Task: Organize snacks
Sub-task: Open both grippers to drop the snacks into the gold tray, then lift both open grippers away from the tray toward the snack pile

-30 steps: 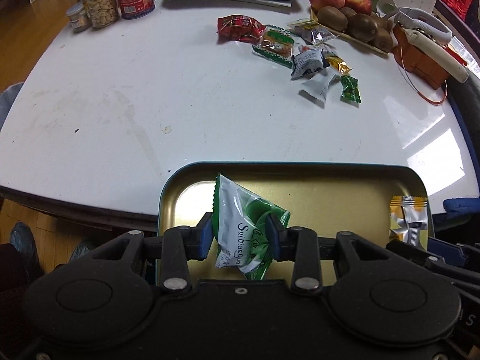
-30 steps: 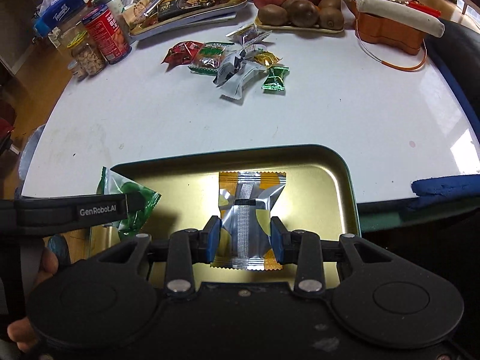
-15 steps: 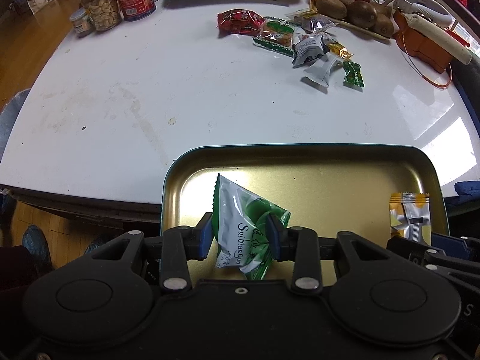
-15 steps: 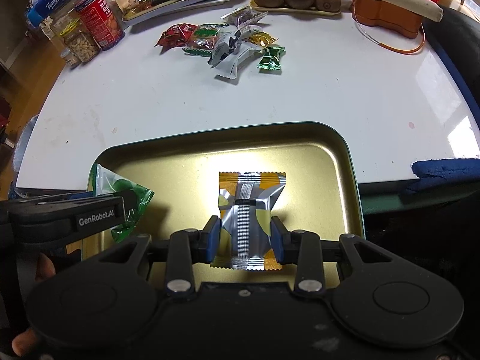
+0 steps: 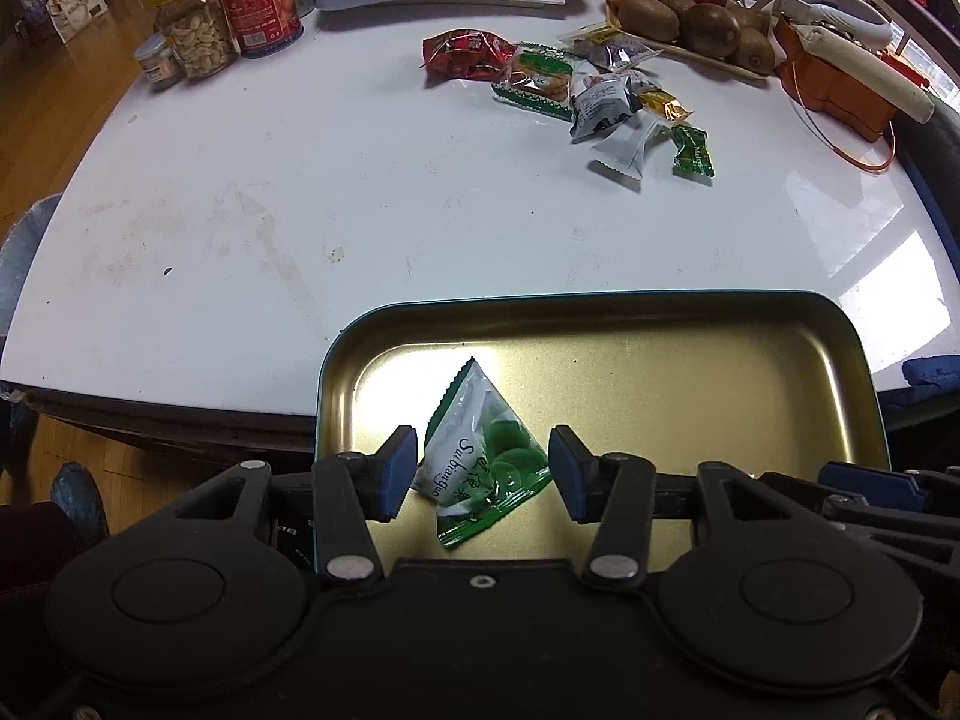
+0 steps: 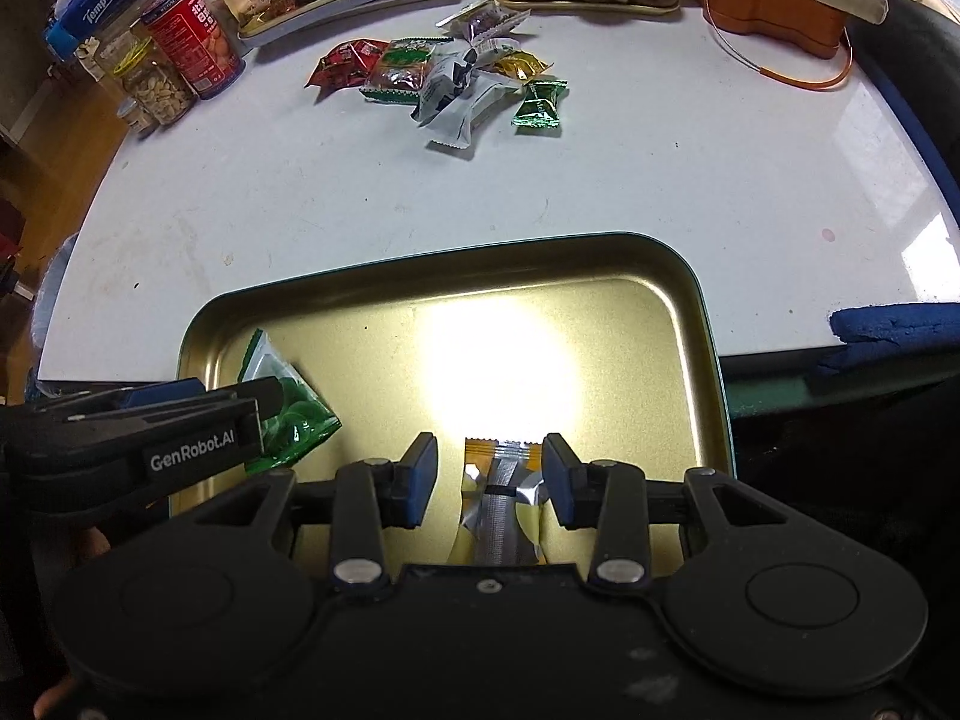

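Two hand-held grippers hang over a gold tray (image 5: 780, 360). The left hand-held gripper (image 5: 483, 474) is opening, its pads clear of the green-and-white snack packet (image 5: 480, 468) lying between them on the tray. The right hand-held gripper (image 6: 489, 477) is opening too, an orange-and-silver packet (image 6: 501, 504) loose between its pads. More wrapped snacks (image 6: 456, 84) lie heaped farther off on the white surface (image 6: 600, 180).

Both wrist views look steeply down along their tongs, close over the gold tray (image 5: 600, 324) at the near edge of the counter (image 5: 360, 192). They share the tray and the far snack pile (image 6: 456, 78); the right view also catches the left tongs (image 6: 198, 420) from the side.
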`<control>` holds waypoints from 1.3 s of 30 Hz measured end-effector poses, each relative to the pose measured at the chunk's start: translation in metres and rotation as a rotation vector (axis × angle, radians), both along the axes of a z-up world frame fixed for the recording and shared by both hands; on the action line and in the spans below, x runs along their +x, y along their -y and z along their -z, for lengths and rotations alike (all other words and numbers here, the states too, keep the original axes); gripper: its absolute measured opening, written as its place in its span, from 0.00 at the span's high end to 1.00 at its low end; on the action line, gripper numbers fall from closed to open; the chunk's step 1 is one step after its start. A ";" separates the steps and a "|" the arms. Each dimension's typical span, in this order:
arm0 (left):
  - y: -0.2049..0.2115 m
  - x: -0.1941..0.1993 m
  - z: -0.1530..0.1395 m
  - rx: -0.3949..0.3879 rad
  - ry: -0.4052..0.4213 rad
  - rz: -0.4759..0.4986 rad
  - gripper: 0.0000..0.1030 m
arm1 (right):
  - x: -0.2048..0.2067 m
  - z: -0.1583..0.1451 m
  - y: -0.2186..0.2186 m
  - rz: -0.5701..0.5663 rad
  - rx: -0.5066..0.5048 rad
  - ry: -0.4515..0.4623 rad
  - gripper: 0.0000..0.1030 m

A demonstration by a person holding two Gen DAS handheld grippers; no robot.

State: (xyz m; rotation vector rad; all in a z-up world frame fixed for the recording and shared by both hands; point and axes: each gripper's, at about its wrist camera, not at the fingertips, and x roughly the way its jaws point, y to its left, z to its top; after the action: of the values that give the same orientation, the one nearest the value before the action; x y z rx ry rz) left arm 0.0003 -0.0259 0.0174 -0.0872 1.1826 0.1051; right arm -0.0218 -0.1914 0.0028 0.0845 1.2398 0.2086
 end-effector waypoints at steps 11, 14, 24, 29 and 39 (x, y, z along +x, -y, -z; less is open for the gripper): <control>0.001 0.000 0.001 -0.005 -0.007 0.005 0.46 | 0.000 0.000 -0.003 -0.010 0.001 -0.005 0.60; 0.002 0.000 0.000 -0.003 -0.003 0.010 0.46 | 0.000 0.000 -0.004 -0.013 0.004 -0.005 0.60; 0.000 0.001 0.001 -0.010 -0.018 0.000 0.46 | -0.002 0.001 -0.006 -0.019 0.002 -0.010 0.60; -0.003 0.001 0.003 -0.039 -0.030 -0.001 0.46 | -0.001 -0.011 -0.003 0.012 0.003 0.010 0.60; -0.002 0.004 0.005 -0.064 -0.044 0.001 0.46 | -0.022 -0.141 -0.005 -0.029 0.229 0.400 0.58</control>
State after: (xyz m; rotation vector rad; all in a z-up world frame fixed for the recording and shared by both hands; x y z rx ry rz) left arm 0.0046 -0.0237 0.0120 -0.1413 1.2298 0.0681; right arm -0.0437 -0.1862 0.1434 0.2124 0.8161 0.3730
